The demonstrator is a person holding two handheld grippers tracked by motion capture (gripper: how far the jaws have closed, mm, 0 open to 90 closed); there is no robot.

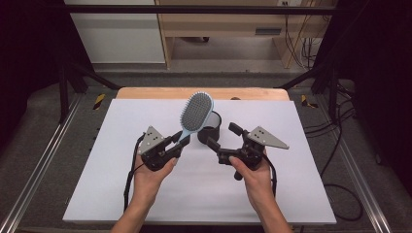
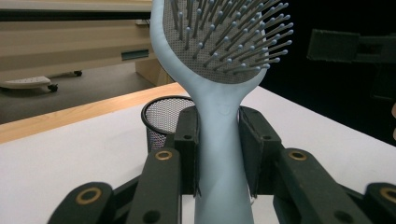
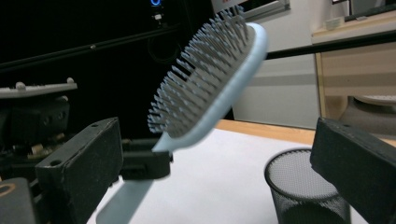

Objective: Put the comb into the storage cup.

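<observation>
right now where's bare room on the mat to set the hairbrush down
The white mat is bare left of the left gripper, right of the right gripper, and along the near edge beside the forearms. It is crowded at the middle, around the hairbrush and mesh cup.

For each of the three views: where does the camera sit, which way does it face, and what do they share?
High view: above the table's near edge, looking down; both forearms and hands, left gripper, right gripper.
Left gripper view: rides that gripper; its jaws clamp the hairbrush handle.
Right gripper view: between its own open jaws, facing the brush.
Shared: hairbrush and mesh cup.
</observation>
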